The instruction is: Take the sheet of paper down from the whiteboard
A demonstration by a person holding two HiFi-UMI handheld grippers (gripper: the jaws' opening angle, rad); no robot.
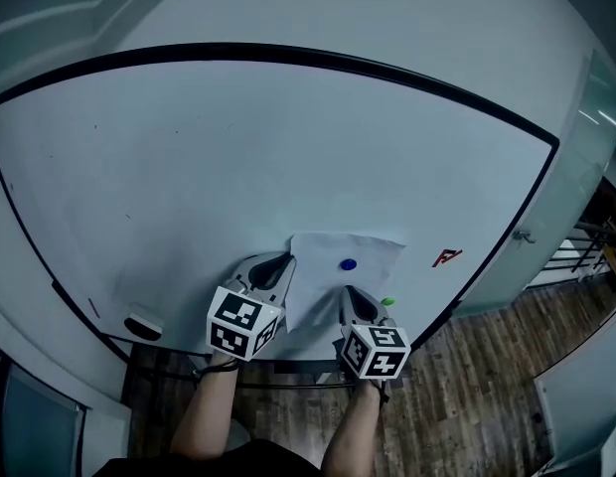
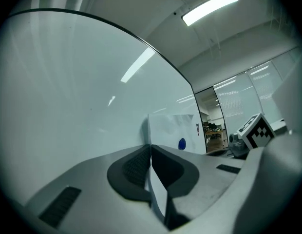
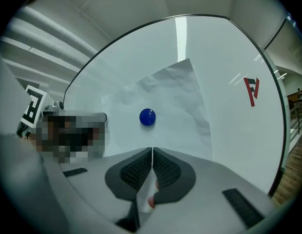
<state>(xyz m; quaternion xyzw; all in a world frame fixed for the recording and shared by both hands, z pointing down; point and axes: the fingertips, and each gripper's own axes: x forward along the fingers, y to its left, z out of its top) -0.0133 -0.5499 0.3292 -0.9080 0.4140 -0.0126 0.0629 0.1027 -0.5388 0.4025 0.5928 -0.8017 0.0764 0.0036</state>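
Note:
A white sheet of paper (image 1: 328, 271) lies against the whiteboard (image 1: 209, 167), pinned by a round blue magnet (image 1: 348, 264). My left gripper (image 1: 288, 259) is shut on the sheet's left edge. In the left gripper view the paper (image 2: 170, 126) runs edge-on between the closed pads of the left gripper (image 2: 150, 147), with the blue magnet (image 2: 182, 143) beyond. My right gripper (image 1: 346, 291) is shut on the sheet's lower edge. The right gripper view shows the right gripper (image 3: 152, 150) pinching the crumpled paper (image 3: 175, 96) just below the blue magnet (image 3: 147, 117). A small reddish spot shows deep between those pads.
A green magnet (image 1: 387, 302) sits on the board just right of my right gripper. A red mark (image 1: 446, 257) is further right, also as the red mark (image 3: 251, 90) in the right gripper view. An eraser (image 1: 142, 324) rests on the board's lower left rim. A wooden floor (image 1: 487, 366) lies below.

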